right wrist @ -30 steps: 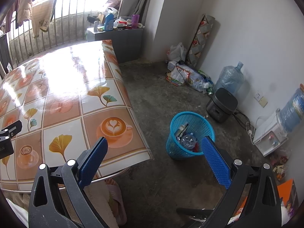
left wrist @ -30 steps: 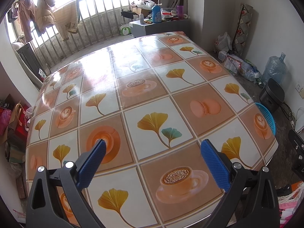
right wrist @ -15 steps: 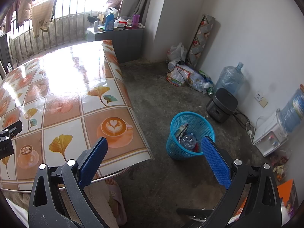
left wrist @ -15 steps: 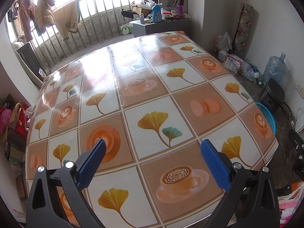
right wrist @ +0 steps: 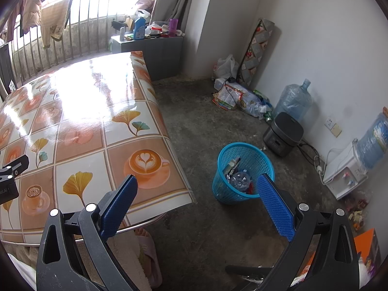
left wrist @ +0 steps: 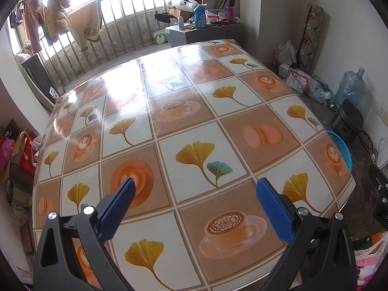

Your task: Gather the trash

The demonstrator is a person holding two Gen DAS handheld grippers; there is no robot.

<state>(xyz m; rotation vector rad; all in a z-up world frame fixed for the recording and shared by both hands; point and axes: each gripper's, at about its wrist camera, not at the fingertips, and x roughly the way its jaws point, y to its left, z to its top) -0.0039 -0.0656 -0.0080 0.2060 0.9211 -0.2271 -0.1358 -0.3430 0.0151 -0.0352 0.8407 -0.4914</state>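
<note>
My left gripper (left wrist: 195,185) is open above the near part of the table (left wrist: 169,111), which is covered with a cloth printed with leaves and coffee cups; nothing lies between its blue pads. My right gripper (right wrist: 197,181) hangs open past the table's right corner (right wrist: 184,194), over the concrete floor. A blue mesh bin (right wrist: 242,169) stands on the floor just beyond the right finger, holding a crushed plastic bottle (right wrist: 240,178) and wrappers. The bin's rim (left wrist: 340,145) peeks past the table edge in the left wrist view. The left gripper's body (right wrist: 11,177) shows at the left edge of the right wrist view.
Along the right wall sit a black cooker (right wrist: 283,133), a large water jug (right wrist: 293,99), bags and packets (right wrist: 232,94), and a white dispenser (right wrist: 344,172). A grey cabinet (right wrist: 150,46) with bottles stands beyond the table. A slippered foot (right wrist: 148,254) is near the table leg.
</note>
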